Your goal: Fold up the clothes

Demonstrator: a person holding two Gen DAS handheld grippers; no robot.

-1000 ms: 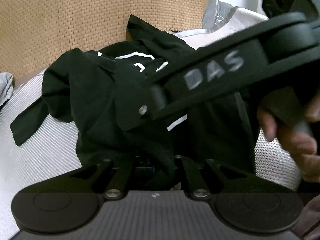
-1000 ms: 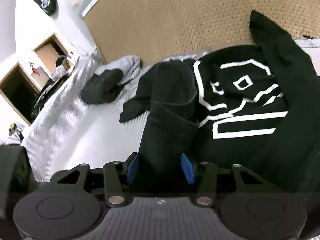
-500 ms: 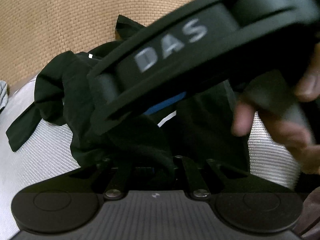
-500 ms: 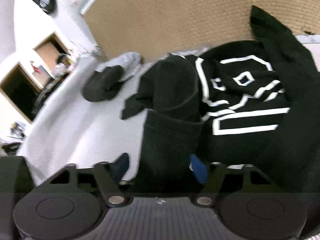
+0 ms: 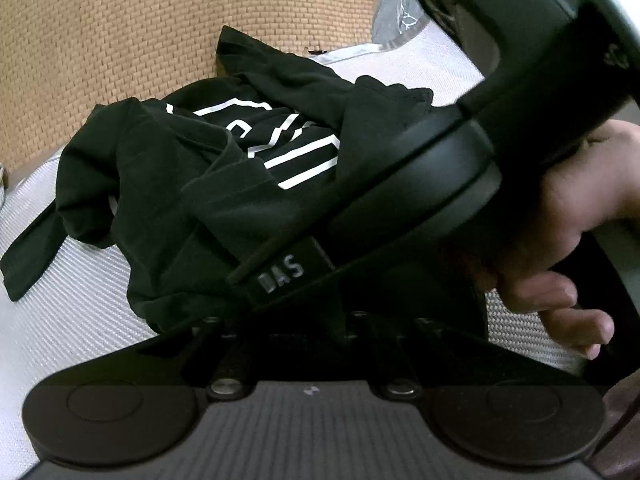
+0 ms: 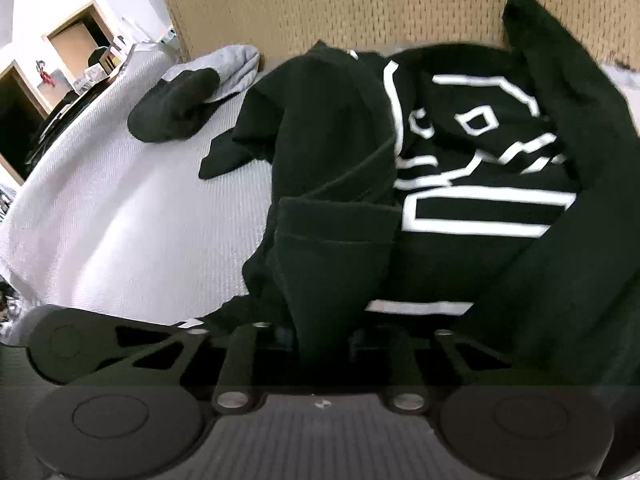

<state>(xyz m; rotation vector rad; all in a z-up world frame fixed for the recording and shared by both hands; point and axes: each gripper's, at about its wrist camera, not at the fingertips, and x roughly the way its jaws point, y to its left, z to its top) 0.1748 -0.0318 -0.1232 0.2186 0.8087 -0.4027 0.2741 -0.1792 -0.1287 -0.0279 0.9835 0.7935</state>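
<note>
White bedspread point(image 6: 120, 216) — black shirt point(image 6: 332, 256) between right gripper point(image 6: 320, 336) jaws

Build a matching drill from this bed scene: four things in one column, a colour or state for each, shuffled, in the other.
Things:
1. black shirt
2. bedcover
3. headboard
4. grey garment

States:
A. tan, woven
B. white, textured
C. crumpled, white line print
D. lying by the headboard, beside a dark item

Pairs: 1-C, 2-B, 3-A, 4-D
</note>
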